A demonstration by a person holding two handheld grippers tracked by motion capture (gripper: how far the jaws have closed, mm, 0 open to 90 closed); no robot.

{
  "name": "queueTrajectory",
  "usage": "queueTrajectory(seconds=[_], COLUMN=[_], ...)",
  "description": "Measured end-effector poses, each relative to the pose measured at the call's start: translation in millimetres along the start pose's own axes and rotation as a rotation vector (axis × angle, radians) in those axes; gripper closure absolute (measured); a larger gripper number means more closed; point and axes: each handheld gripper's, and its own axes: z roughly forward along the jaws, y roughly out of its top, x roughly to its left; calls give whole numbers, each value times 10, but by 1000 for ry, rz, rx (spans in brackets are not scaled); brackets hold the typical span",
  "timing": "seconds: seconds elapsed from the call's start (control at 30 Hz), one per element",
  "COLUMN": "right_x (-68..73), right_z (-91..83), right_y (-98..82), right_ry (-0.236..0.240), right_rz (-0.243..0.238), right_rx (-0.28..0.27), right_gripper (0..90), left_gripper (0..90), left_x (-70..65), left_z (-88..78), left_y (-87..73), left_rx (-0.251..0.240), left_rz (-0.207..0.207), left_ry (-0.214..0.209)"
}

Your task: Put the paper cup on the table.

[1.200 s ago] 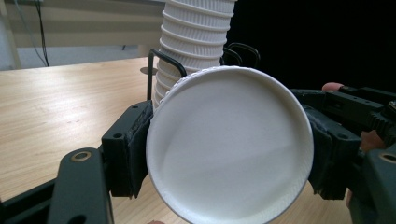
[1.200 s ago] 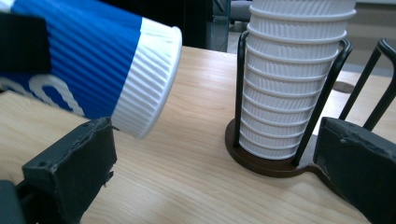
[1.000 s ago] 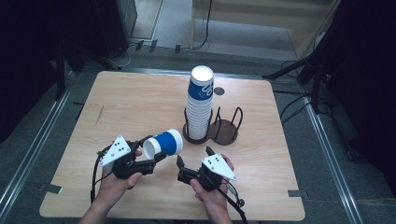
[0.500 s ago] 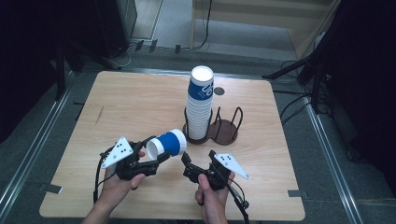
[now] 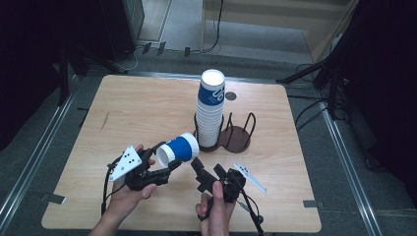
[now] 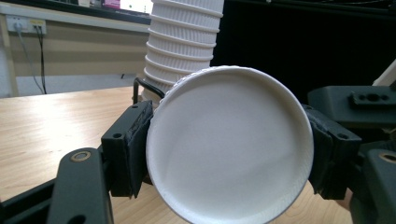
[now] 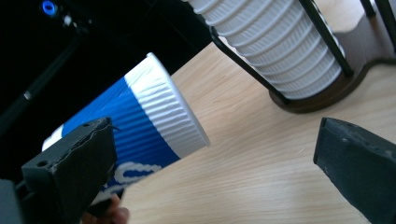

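Observation:
A blue and white paper cup (image 5: 179,148) lies on its side above the table, its white base (image 6: 229,149) facing my left gripper (image 5: 167,157). That gripper is shut on it, one pad (image 6: 133,144) pressing each side of the base end. My right gripper (image 5: 206,169) sits just right of the cup, jaws open and empty, pointing up-left at it. In the right gripper view the cup (image 7: 140,126) lies beyond the left jaw of the right gripper (image 7: 219,154). A tall stack of matching cups (image 5: 210,110) stands in a dark wire holder (image 5: 238,140).
The holder's second ring (image 5: 241,129), right of the stack, holds nothing. A small dark hole (image 5: 230,96) marks the wooden table (image 5: 137,113) behind the stack. A metal rail (image 5: 349,162) runs along the table's right side.
My right hand has rolled, so its grey plate now tips to the right, and its jaws point toward the cup. The left gripper and cup have stayed put.

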Motion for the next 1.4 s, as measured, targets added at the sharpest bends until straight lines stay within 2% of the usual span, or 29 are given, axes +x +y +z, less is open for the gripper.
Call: queueTrajectory(seconds=[0.03, 0.07, 0.1, 0.13, 0.17, 0.2, 0.27, 0.3, 0.33, 0.4, 0.57, 0.6, 0.63, 0.67, 0.7, 0.83, 1.4], right_x=[-16, -34, -34, -49, -49, -54, -72, -69, -69, -65, -57, -66, -66, -85, -85, -107, -147], right_z=[2, 4, 4, 10, 10, 11, 17, 14, 14, 13, 10, 13, 13, 19, 19, 30, 147], right_y=[5, 12, 12, 20, 20, 23, 27, 23, 23, 10, 2, 3, 3, -2, -2, -15, -41], right_ry=[6, 14, 14, 24, 24, 29, 58, 78, 78, 92, 117, 124, 124, 143, 143, 161, 180], right_rz=[32, 84, 84, 137, 137, 167, 245, 309, 309, 362, 446, 485, 485, 543, 543, 597, 667], right_rx=[3, 4, 4, 8, 8, 18, 41, 58, 58, 70, 81, 92, 92, 103, 103, 118, 121], right_gripper=[0, 0, 0, 0, 0, 0, 0, 0, 0, 0, 0, 0, 0, 0, 0, 0, 0], left_gripper=[277, 277, 277, 277, 277, 277, 277, 278, 278, 279, 278, 278, 278, 278, 279, 279, 279], left_x=[-9, -24, -24, -35, -35, -43, -49, -56, -56, -64, -87, -96, -96, -103, -103, -123, -283], left_z=[5, 14, 14, 21, 21, 28, 31, 36, 36, 41, 55, 60, 60, 62, 62, 71, 155], left_y=[-4, -14, -14, -27, -27, -32, -41, -54, -54, -66, -82, -84, -84, -88, -88, -97, -171], left_rx=[-3, -3, -3, -1, -1, -2, -4, -11, -11, -12, -16, -19, -19, -19, -19, -20, -8], left_rz=[4, 1, 1, 7, 7, 10, 10, 3, 3, 2, 10, 13, 13, 16, 16, 21, 36], left_ry=[2, 1, 1, 0, 0, 2, 0, 2, 2, 3, 5, 5, 5, 5, 5, 0, -57])
